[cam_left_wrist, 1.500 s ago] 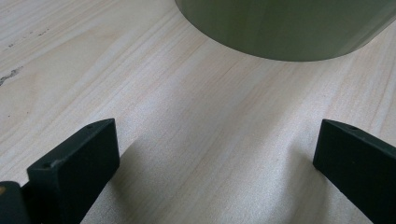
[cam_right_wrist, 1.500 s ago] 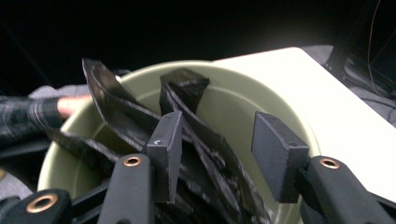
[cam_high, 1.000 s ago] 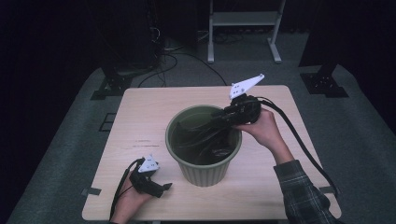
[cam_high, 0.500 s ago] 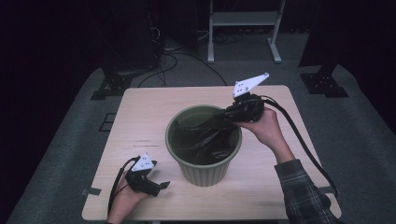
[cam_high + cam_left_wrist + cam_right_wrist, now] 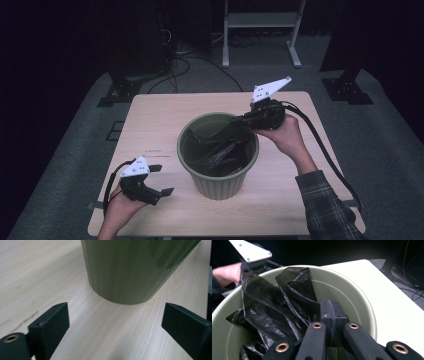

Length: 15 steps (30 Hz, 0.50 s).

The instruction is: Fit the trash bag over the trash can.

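A green bin [image 5: 218, 165] stands upright near the middle of the desk [image 5: 160, 120], with a crumpled black bag [image 5: 220, 150] lying inside it. In the right gripper view the bag [image 5: 274, 307] is bunched against the near wall of the bin [image 5: 359, 302], one fold rising above the rim.

The right gripper [image 5: 239, 120] reaches over the far right edge of the bin, its jaws pointing down into the opening. Its jaws [image 5: 332, 315] are pressed together, clenched; black plastic lies right against them, but whether a fold is pinched between the pads I cannot tell.

The left gripper [image 5: 161, 180] hovers over the near left part of the desk, just beside the bin and apart from it. Its jaws have just been closing a little, yet they stand wide apart with nothing between them. In the left gripper view the two black jaws frame bare wood [image 5: 105, 330], and the bin's ribbed green wall [image 5: 130, 270] rises straight ahead.
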Each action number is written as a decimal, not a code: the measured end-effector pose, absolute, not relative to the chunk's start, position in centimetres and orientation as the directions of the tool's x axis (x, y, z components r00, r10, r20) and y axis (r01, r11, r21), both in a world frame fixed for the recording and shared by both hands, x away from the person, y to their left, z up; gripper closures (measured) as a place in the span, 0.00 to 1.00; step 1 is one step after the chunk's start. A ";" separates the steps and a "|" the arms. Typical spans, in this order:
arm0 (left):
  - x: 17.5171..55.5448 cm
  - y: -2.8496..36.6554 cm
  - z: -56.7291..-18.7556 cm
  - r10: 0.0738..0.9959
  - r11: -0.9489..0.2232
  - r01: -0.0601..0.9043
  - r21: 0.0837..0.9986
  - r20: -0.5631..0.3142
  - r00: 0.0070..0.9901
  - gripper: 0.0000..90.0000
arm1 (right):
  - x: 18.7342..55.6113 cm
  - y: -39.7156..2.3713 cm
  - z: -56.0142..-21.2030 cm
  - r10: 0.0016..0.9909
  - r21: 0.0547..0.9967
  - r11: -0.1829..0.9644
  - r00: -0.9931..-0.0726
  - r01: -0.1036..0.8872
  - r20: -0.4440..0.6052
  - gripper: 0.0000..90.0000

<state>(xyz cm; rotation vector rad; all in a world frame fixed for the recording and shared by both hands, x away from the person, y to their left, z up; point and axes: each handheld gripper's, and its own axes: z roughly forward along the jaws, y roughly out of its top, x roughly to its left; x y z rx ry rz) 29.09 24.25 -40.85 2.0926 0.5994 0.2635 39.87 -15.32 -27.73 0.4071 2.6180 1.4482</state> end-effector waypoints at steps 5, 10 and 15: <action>29.0 24.6 -38.2 0.494 -0.455 0.274 0.847 -0.016 0.869 0.14 | 40.0 -15.4 -27.6 0.292 0.850 0.497 -0.956 0.174 0.025 1.00; 29.4 24.7 -35.0 0.476 -0.445 0.226 0.867 0.015 0.879 0.18 | 40.1 -15.6 -27.3 0.297 0.855 0.490 -0.955 0.171 0.021 1.00; 30.5 24.1 -32.1 0.463 -0.440 0.176 0.880 0.055 0.885 0.22 | 40.1 -15.8 -26.9 0.299 0.858 0.485 -0.954 0.169 0.018 1.00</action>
